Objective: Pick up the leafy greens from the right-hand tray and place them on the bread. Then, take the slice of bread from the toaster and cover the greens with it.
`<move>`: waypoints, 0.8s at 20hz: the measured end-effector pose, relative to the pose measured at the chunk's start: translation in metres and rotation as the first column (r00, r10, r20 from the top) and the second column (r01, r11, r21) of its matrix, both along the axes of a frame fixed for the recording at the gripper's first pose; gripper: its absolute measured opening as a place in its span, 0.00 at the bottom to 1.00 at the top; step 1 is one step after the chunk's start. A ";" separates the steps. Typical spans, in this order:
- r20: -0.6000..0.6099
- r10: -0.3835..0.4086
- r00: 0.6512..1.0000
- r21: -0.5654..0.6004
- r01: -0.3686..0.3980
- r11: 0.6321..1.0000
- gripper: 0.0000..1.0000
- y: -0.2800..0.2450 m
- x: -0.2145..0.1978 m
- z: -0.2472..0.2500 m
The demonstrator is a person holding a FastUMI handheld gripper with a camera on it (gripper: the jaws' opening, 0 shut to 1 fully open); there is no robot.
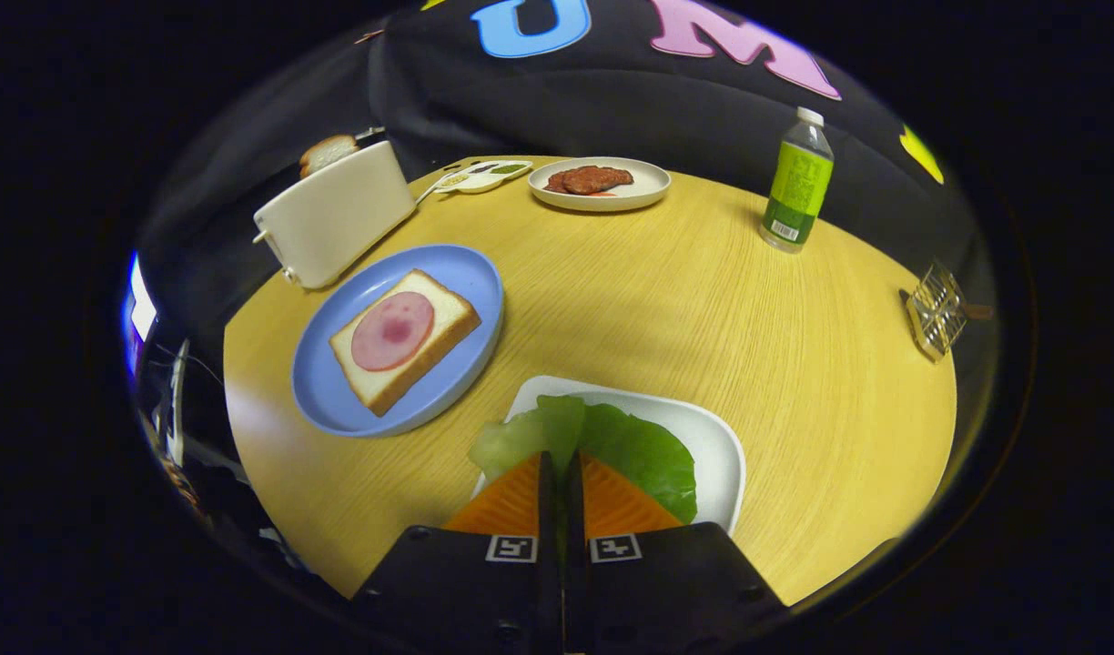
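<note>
My gripper [562,464] is pinched down tight on the leafy greens [612,441], both fingers squeezing the leaf over the white tray [716,446]. Using that tray as the anchor: the blue plate [339,400] sits just to its left, carrying the bread [404,338] topped with a slice of ham [392,330]. The toaster [334,216] is farther off beyond that plate, a bread slice [328,153] poking out. A green bottle [797,182] stands well beyond the tray, to the right.
</note>
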State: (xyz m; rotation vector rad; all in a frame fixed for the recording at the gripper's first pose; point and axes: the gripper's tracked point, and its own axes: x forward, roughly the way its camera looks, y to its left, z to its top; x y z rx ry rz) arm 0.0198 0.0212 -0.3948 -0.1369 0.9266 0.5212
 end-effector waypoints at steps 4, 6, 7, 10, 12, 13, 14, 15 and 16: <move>-0.016 -0.044 0.999 0.034 0.044 0.998 0.06 -0.002 -0.001 0.021; 0.009 -0.037 0.999 0.028 0.036 0.999 0.06 -0.001 -0.006 0.037; 0.016 -0.036 0.999 0.025 0.036 0.999 0.06 -0.002 -0.010 0.043; 0.033 -0.050 0.998 0.022 0.049 0.999 0.06 -0.005 -0.018 0.067; 0.047 -0.062 0.997 0.029 0.061 0.998 0.06 -0.003 -0.018 0.084; 0.053 -0.070 0.996 0.034 0.068 0.997 0.06 -0.002 -0.015 0.090; 0.065 -0.080 0.995 0.036 0.078 0.996 0.06 -0.003 -0.012 0.096; 0.071 -0.091 0.993 0.037 0.088 0.995 0.06 -0.003 -0.011 0.102; 0.075 -0.103 0.992 0.043 0.100 0.994 0.06 -0.003 -0.009 0.109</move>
